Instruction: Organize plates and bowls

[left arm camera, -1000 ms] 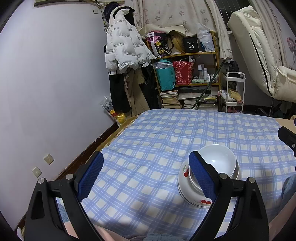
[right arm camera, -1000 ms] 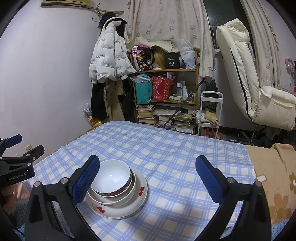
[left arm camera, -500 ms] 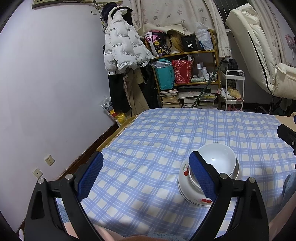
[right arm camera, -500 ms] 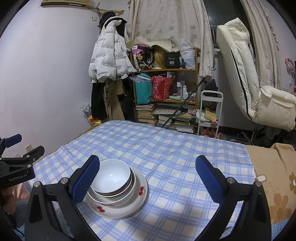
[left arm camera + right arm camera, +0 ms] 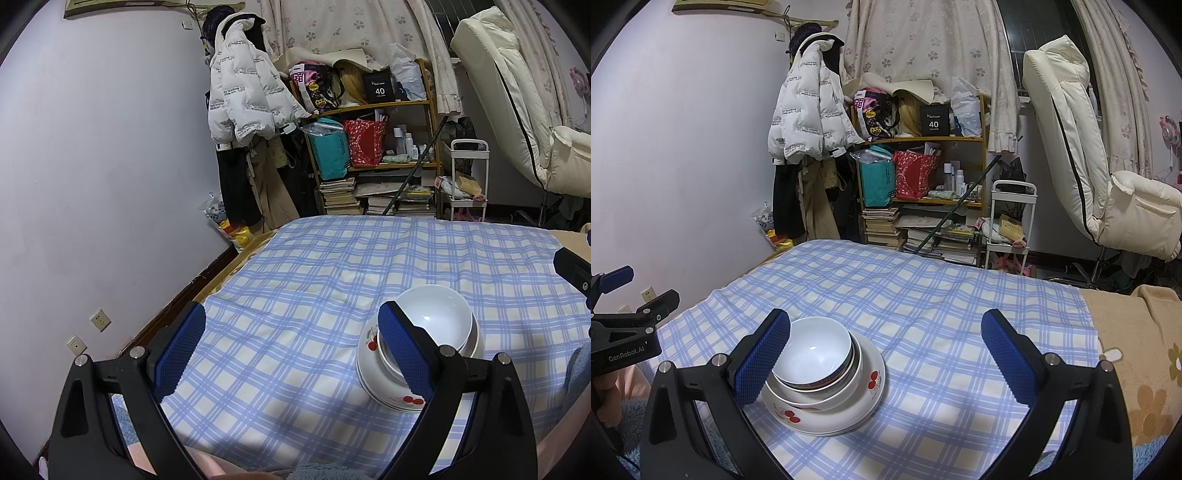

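Crockery is sitting stacked near the front edge of a bed covered by a blue-and-white checked cloth [image 5: 923,295]: a plain white ceramic bowl [image 5: 812,350] is nesting in a dark-rimmed bowl, itself inside a wider white bowl, all resting on white cherry-patterned plates [image 5: 864,398]. How many plates are lying underneath is hard to make out. The left gripper [image 5: 291,343] is hovering with its blue-padded fingers spread wide, empty, its right finger hiding part of the stack. The right gripper [image 5: 886,354] is likewise gaping wide and holding nothing, its left pad covering the bowls' near side. A cluttered wooden shelf [image 5: 923,177] is standing beyond the far edge.
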